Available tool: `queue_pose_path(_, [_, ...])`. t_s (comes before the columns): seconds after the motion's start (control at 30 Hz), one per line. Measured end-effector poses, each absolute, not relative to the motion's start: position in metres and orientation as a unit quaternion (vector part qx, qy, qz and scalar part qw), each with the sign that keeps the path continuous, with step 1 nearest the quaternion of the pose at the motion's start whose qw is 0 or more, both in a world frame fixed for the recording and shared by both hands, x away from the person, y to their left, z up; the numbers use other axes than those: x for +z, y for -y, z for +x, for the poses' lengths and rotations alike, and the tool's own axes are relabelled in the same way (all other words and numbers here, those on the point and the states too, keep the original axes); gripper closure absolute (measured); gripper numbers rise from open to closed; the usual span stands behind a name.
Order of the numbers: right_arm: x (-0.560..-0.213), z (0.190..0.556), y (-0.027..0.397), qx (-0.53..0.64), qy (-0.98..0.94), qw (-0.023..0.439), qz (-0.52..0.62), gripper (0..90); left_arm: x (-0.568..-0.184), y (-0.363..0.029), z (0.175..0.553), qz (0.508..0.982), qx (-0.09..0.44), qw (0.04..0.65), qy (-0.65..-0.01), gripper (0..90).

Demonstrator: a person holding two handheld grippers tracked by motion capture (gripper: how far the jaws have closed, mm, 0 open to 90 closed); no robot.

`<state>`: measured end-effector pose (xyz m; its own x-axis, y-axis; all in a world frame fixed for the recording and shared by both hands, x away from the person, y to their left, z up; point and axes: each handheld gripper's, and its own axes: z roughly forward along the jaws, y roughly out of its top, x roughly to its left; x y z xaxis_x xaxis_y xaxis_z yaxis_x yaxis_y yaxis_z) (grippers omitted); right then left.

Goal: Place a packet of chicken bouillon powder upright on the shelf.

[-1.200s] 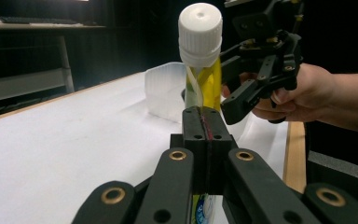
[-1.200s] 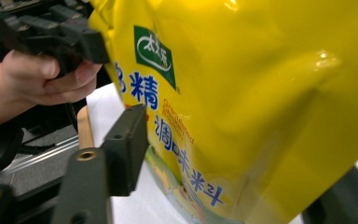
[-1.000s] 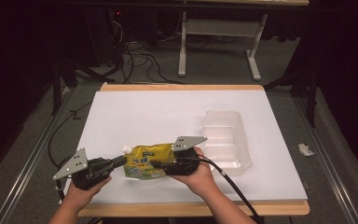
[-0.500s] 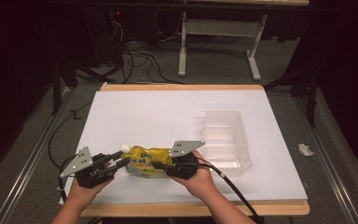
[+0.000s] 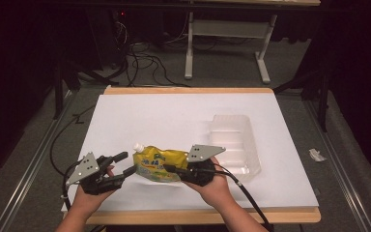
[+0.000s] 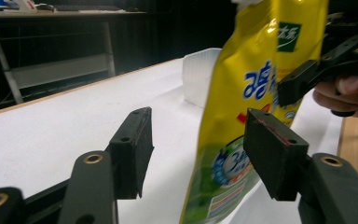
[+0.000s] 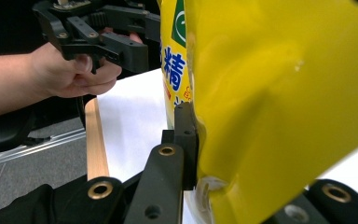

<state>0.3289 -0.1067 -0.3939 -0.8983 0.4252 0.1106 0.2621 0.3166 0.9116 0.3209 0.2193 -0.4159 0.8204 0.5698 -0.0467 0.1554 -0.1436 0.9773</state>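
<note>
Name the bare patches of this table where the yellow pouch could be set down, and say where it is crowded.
Free: the white table top behind the yellow pouch and left of the clear tray. Crowded: the near edge, with left gripper, pouch and right gripper.

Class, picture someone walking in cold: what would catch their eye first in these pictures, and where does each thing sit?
First comes the bright yellow refill pouch with its white spout, held up near the front edge of the white table. The right gripper is clamped on the pouch's right side, while the left gripper, just left of it, has just been opening its jaws, which stand apart with the pouch's edge loose between them. A clear plastic tray lies to the right.
</note>
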Motion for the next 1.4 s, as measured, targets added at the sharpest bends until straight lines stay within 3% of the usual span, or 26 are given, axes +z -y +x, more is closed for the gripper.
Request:
queue_pose_path(0.73, [-0.368,0.315,0.156,0.592,-0.774,0.088,0.207,86.8,-0.435,-0.2,0.317,0.743,0.209,0.531,-0.349,33.8])
queue_pose_path(1.4, [-0.346,0.318,0.197,0.611,-0.751,0.112,0.224,86.8,-0.441,-0.203,0.32,0.76,0.21,0.513,-0.34,30.2])
